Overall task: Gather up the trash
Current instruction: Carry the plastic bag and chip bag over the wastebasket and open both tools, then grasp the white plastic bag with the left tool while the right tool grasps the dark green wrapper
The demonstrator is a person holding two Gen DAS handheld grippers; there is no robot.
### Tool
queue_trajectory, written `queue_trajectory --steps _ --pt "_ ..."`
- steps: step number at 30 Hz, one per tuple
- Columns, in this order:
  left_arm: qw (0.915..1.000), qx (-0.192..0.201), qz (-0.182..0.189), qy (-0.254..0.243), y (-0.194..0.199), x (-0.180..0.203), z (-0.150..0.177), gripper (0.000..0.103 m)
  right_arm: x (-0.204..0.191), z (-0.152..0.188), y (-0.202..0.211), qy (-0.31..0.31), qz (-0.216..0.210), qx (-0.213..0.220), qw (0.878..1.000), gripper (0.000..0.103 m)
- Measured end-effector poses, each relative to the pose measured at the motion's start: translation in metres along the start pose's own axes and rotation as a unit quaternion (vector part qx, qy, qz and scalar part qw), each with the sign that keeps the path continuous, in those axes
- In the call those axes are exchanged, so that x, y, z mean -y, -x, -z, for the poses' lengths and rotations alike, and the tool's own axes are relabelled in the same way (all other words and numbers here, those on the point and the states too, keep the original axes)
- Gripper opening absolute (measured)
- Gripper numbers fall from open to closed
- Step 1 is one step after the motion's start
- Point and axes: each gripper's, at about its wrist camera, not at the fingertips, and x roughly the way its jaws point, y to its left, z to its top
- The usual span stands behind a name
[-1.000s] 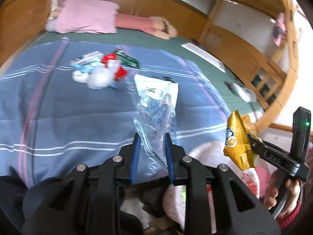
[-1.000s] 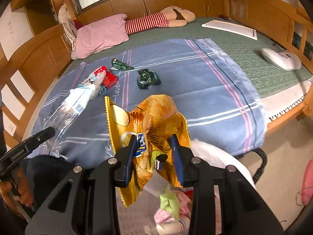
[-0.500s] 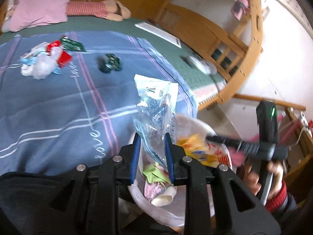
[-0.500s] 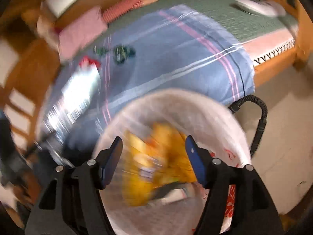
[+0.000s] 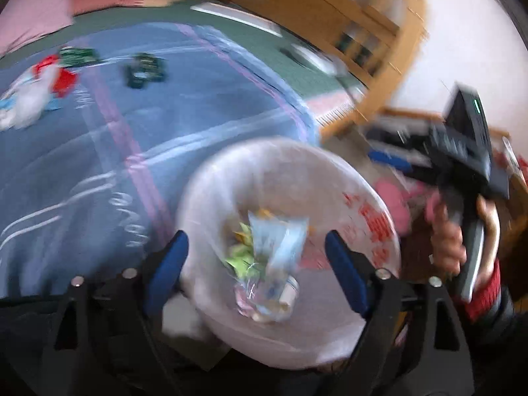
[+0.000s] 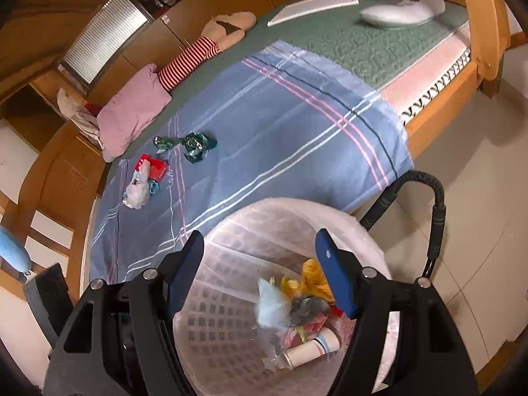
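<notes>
Both loads dropped: left gripper (image 5: pixel 254 264) just sprung wide over the lined trash bin (image 5: pixel 369 194), clear wrapper (image 5: pixel 277 247) now inside; right gripper (image 6: pixel 259 260) likewise released, yellow snack bag (image 6: pixel 313 277) in the bin. Still on the bed: green wrappers (image 6: pixel 194 143), red-and-white litter (image 6: pixel 145 178).

Left wrist view motion-blurred; bin (image 5: pixel 369 204) contents smeared, unreadable.
</notes>
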Motion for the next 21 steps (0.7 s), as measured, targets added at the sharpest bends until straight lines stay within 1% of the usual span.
queue_trajectory --steps 2,3,4,5,6,7,8,9,11,13,14,16,19,20,21 --pt "0.9978 0.036 -0.042 0.036 0.012 -0.021 -0.008 0.086 -0.004 -0.001 -0.006 0.004 0.002 -0.004 1.0 0.069" --pt "0.9941 0.054 -0.072 0.06 0.018 -0.034 -0.013 0.086 -0.009 -0.003 -0.01 0.012 0.007 -0.006 1.0 0.069" --pt "0.9865 0.072 -0.113 0.095 0.026 -0.052 -0.019 0.086 -0.013 -0.003 -0.013 0.018 0.01 -0.006 1.0 0.069" --pt "0.9789 0.081 -0.141 0.124 0.032 -0.067 -0.023 0.086 -0.02 -0.005 -0.017 0.028 0.011 -0.007 1.0 0.069" --pt "0.9732 0.086 -0.157 0.144 0.036 -0.078 -0.027 0.086 -0.026 -0.007 -0.02 0.035 0.01 -0.009 0.999 0.069" --pt "0.9654 0.091 -0.174 0.172 0.041 -0.094 -0.032 0.085 -0.03 -0.008 -0.023 0.04 0.008 -0.01 0.999 0.069" --pt "0.9626 0.095 -0.174 0.185 0.043 -0.102 -0.036 0.085 -0.036 -0.008 -0.028 0.047 0.005 -0.014 0.999 0.069" --pt "0.9605 0.101 -0.166 0.199 0.046 -0.11 -0.041 0.085 -0.041 -0.009 -0.033 0.051 0.002 -0.017 0.999 0.069" --pt "0.9571 0.114 -0.159 0.214 0.051 -0.12 -0.048 0.085 -0.048 -0.009 -0.042 0.055 -0.002 -0.025 0.998 0.069" --pt "0.9526 0.122 -0.176 0.216 0.051 -0.124 -0.055 0.085 -0.055 -0.01 -0.05 0.057 -0.004 -0.032 0.998 0.069" --pt "0.9459 0.128 -0.199 0.222 0.051 -0.129 -0.063 0.085 -0.058 -0.01 -0.053 0.059 -0.005 -0.034 0.998 0.069" --pt "0.9377 0.137 -0.215 0.236 0.05 -0.137 -0.074 0.086 -0.066 -0.01 -0.056 0.064 -0.008 -0.037 0.997 0.069" --pt "0.9335 0.122 -0.227 0.249 0.035 -0.152 -0.094 0.086 -0.075 -0.01 -0.059 0.078 -0.007 -0.04 0.996 0.069" --pt "0.9296 0.12 -0.238 0.254 0.031 -0.16 -0.102 0.086 -0.076 -0.009 -0.06 0.082 -0.004 -0.04 0.996 0.069" --pt "0.9239 0.124 -0.249 0.262 0.03 -0.169 -0.107 0.086 -0.076 -0.01 -0.06 0.084 0.0 -0.04 0.996 0.069"
